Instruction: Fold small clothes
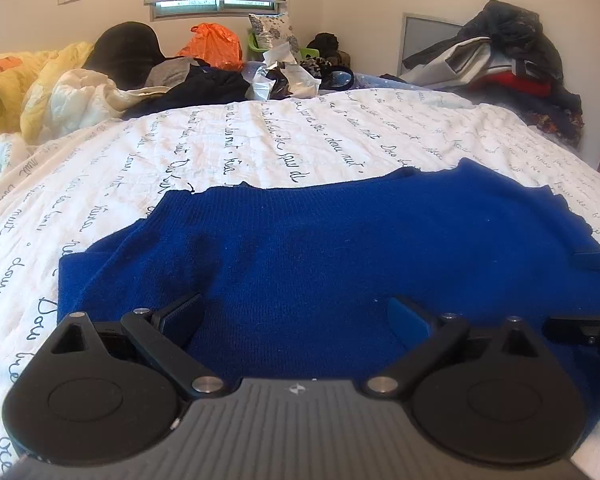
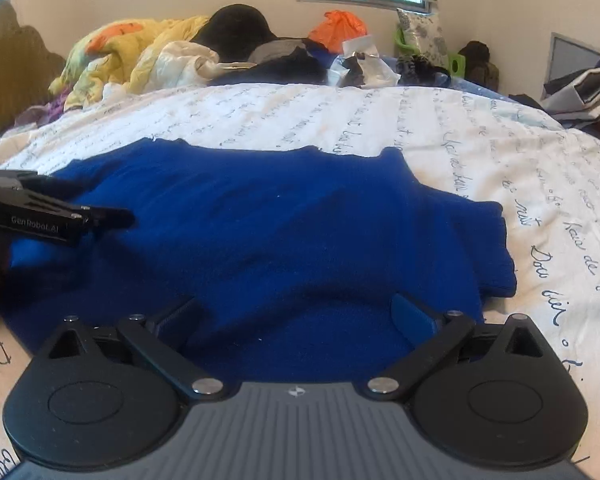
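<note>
A blue knitted garment (image 1: 320, 240) lies spread flat on the white bedsheet with black handwriting print (image 1: 260, 136). My left gripper (image 1: 296, 312) hangs over its near edge with the jaws wide apart and only flat cloth under them. In the right wrist view the same blue garment (image 2: 280, 220) fills the middle, a folded part at its right side. My right gripper (image 2: 296, 312) is open over the near hem, nothing pinched. The left gripper (image 2: 112, 216) shows at the left edge of that view, over the garment's left side.
A yellow quilt (image 1: 24, 88), dark clothes (image 1: 204, 84), an orange plastic bag (image 1: 212, 46) and crumpled wrappers (image 1: 284, 76) crowd the far side of the bed. A heap of clothes (image 1: 500, 60) sits at the far right. A brown headboard (image 2: 4, 64) stands left.
</note>
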`<state>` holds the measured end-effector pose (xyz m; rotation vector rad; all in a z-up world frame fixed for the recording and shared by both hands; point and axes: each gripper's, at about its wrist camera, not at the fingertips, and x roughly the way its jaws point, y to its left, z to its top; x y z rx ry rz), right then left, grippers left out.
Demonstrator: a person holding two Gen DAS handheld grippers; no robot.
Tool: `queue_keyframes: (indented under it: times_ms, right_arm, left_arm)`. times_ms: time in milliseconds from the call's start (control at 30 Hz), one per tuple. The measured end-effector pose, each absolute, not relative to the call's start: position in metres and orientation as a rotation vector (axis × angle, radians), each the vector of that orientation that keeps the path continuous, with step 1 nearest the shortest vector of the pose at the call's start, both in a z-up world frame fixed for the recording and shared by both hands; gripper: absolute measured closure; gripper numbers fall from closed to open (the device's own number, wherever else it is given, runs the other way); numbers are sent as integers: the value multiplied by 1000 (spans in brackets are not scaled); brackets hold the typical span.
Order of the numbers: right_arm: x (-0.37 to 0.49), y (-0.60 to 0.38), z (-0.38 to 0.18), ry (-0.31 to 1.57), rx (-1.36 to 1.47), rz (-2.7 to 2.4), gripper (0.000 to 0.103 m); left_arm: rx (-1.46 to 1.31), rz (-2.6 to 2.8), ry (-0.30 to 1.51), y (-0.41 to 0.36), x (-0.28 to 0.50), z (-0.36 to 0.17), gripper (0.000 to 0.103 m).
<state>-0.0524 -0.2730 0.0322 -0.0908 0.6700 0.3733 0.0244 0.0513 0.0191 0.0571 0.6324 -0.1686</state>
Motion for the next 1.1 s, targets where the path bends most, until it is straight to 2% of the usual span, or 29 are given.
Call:
queue_keyframes:
  times_ms: [1100]
  right_arm:
    - [-49, -276, 33, 665, -64, 335, 0]
  left_arm:
    - [13, -174, 621, 57, 23, 20, 5]
